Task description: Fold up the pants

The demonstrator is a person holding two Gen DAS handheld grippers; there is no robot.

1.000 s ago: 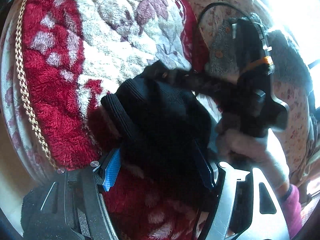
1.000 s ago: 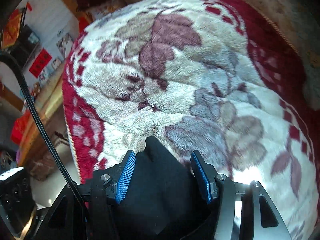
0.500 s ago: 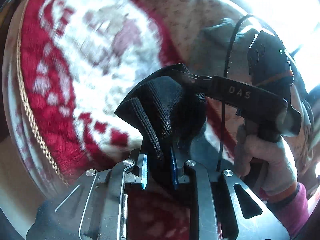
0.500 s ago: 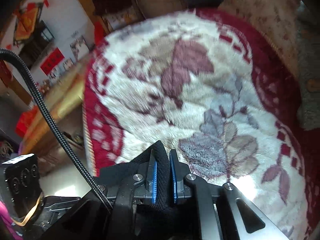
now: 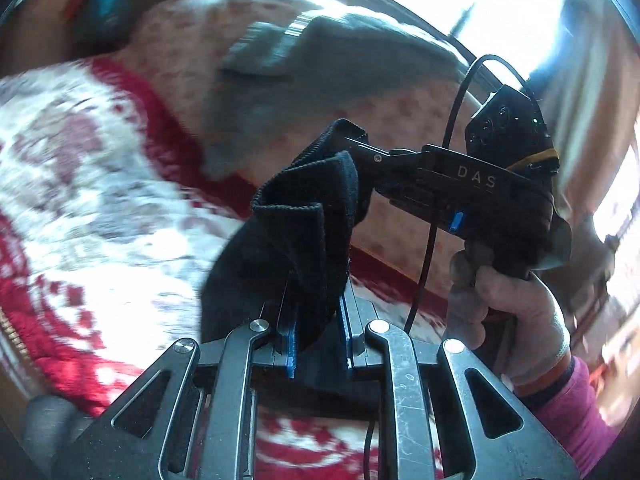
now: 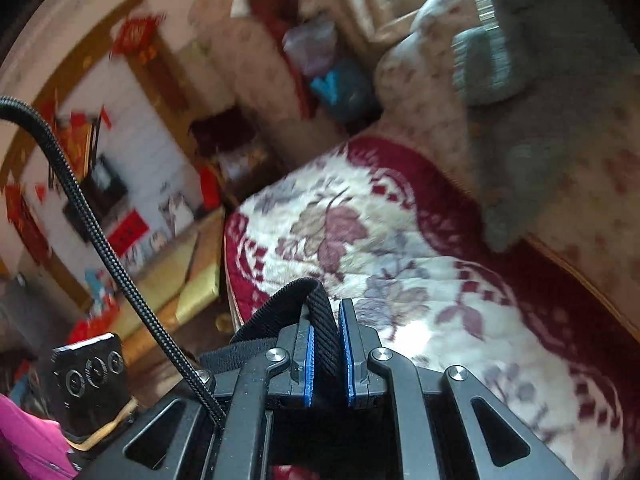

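Black knit pants (image 5: 304,216) hang bunched above a red and white floral blanket (image 5: 80,200). My left gripper (image 5: 316,312) has its jaws closing, and its blue pads press on a thick fold of the fabric. In the same view my right gripper (image 5: 354,146) comes in from the right, held by a gloved hand (image 5: 512,312), and pinches the ribbed upper edge. In the right wrist view my right gripper (image 6: 325,320) is shut on the ribbed band of the pants (image 6: 280,300), lifted over the blanket (image 6: 400,260). The rest of the pants is hidden below the frames.
A grey folded cloth (image 5: 320,80) lies on pale floral bedding (image 6: 560,200) beyond the blanket. Left of the bed are a wooden ledge (image 6: 192,280), a cluttered wall with red decorations (image 6: 136,36) and piled bags (image 6: 332,80). A black cable (image 6: 100,240) crosses the right wrist view.
Both grippers shut on the black pants and rose from the blanket, carrying the fabric up. The views now tilt toward the far bedding and the room.
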